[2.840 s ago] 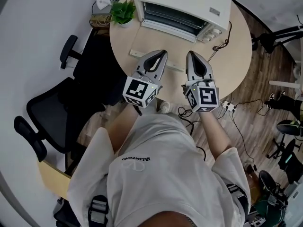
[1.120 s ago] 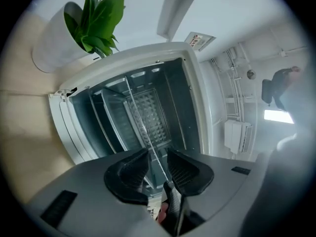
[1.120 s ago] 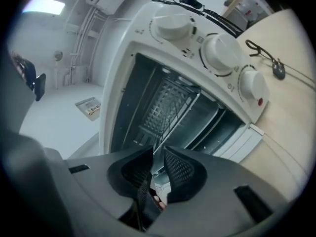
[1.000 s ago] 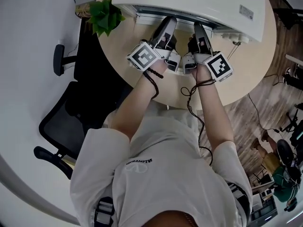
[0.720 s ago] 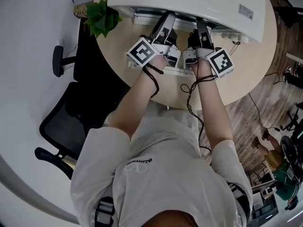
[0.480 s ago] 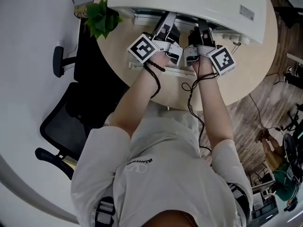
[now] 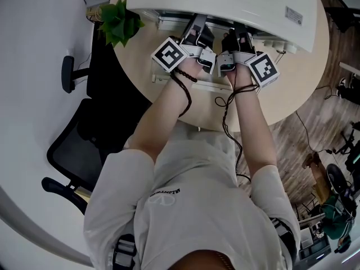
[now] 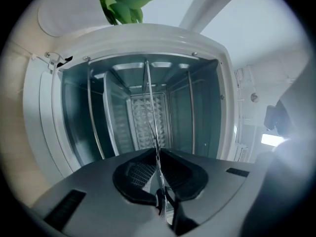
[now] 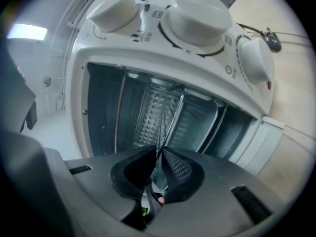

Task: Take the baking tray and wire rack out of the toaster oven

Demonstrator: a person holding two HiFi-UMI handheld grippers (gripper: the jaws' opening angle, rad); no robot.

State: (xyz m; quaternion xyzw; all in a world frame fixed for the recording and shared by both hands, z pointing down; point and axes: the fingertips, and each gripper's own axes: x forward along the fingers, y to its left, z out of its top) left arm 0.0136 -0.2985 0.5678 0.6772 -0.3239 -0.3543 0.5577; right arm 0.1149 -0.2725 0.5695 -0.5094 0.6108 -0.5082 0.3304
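- I have both grippers reaching into the open mouth of the toaster oven [image 7: 225, 4], which stands at the far side of the round worktop [image 7: 292, 89].
- Left gripper [image 7: 198, 28]: in its own view the gripper [image 8: 157, 154] is rolled onto its side, so the oven cavity looks turned. Its jaws have just been closing and now stand narrow, pinched on the front edge of the wire rack [image 8: 150, 112]. I see the rack edge-on, as a thin metal line running from the jaw tips back into the cavity.
- Right gripper [image 7: 238, 35]: its view shows the same thing from the other side. The gripper [image 9: 159, 154] has also just been closing its jaws. They are nearly together, clamped on the thin edge of the wire rack [image 9: 170, 125].
- The rack is inside the oven, and only its front edge is at the jaws. I cannot pick out the baking tray from the rack in either gripper view.
- The oven's three knobs [image 9: 197, 16] show just beside the cavity in the right gripper view.
- From the head view, the two marker cubes sit side by side just outside the oven front, left [image 7: 169, 55] and right [image 7: 261, 69], with my forearms stretched out behind them.
- A potted plant [image 7: 118, 24] stands on the worktop just left of the oven, and an office chair [image 7: 84, 145] sits on the floor to the left.
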